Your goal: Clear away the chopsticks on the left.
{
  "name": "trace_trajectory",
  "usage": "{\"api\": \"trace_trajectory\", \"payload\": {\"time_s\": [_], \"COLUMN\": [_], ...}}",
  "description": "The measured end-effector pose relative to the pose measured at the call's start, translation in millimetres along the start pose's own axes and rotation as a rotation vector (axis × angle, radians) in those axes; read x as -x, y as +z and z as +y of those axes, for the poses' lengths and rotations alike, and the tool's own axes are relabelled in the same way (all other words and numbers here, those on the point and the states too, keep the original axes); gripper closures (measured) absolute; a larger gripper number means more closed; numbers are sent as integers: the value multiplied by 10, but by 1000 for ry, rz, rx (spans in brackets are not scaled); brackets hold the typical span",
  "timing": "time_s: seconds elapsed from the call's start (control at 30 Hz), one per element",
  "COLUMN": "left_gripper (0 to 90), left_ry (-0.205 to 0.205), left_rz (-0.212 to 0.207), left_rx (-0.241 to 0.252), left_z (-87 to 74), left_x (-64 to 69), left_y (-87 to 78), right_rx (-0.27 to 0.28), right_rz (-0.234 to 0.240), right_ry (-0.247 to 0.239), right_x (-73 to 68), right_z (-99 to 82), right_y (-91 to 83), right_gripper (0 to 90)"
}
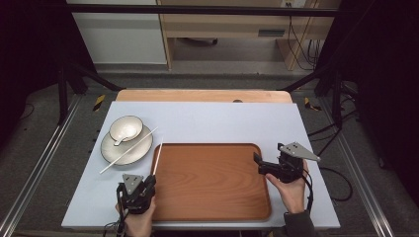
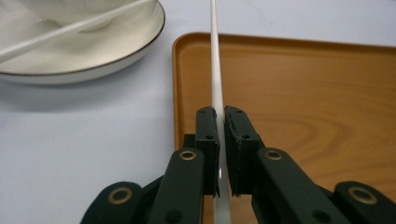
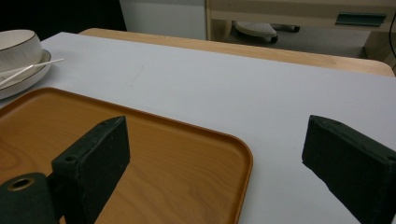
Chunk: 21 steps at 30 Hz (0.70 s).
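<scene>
My left gripper [image 1: 149,181] [image 2: 221,116] is shut on a white chopstick [image 1: 158,156] [image 2: 215,56] that runs forward along the left rim of the brown wooden tray [image 1: 212,197] [image 2: 303,93]. A second white chopstick [image 1: 127,150] [image 2: 65,30] lies slantwise across the white plate [image 1: 111,150] [image 2: 84,63], which carries a small white bowl [image 1: 126,128] [image 3: 16,49]. My right gripper [image 1: 257,160] [image 3: 215,158] stands open at the tray's right edge [image 3: 243,163], with nothing between its jaws.
A light blue mat [image 1: 222,123] covers the wooden table [image 1: 202,95]. Black frame bars and cables run along both sides of the table. A hand holds each gripper at the near edge.
</scene>
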<state>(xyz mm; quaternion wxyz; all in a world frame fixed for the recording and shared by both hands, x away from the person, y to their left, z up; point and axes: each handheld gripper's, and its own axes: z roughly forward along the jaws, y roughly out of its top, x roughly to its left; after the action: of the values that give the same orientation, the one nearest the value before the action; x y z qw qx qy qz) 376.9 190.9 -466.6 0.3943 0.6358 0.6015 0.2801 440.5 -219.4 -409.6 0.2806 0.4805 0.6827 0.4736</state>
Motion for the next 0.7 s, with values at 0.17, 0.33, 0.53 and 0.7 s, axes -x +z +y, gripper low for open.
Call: {"api": "trace_trajectory", "payload": {"time_s": [0.17,0.33,0.53,0.7], "left_gripper": [844,844,844,842], "left_ry": [-1,-10,-2,-4], "left_rz": [13,25,48,49], "left_rx": [-24,-51,-60,-85], "left_z": [-57,-91,-101,-89], "left_x": [-6,-1,20,37], "left_y": [31,85,115,163], "right_rx": [-4,-2,-6,-3], "right_rz": [-3,-3,-2,-2], "right_ry": [-12,-5,-12,-10], "right_x": [3,4,-1,3], "right_z": [-8,-6,-10,-7], "right_y": [11,4,12,5], "right_gripper": [78,78,78,78]}}
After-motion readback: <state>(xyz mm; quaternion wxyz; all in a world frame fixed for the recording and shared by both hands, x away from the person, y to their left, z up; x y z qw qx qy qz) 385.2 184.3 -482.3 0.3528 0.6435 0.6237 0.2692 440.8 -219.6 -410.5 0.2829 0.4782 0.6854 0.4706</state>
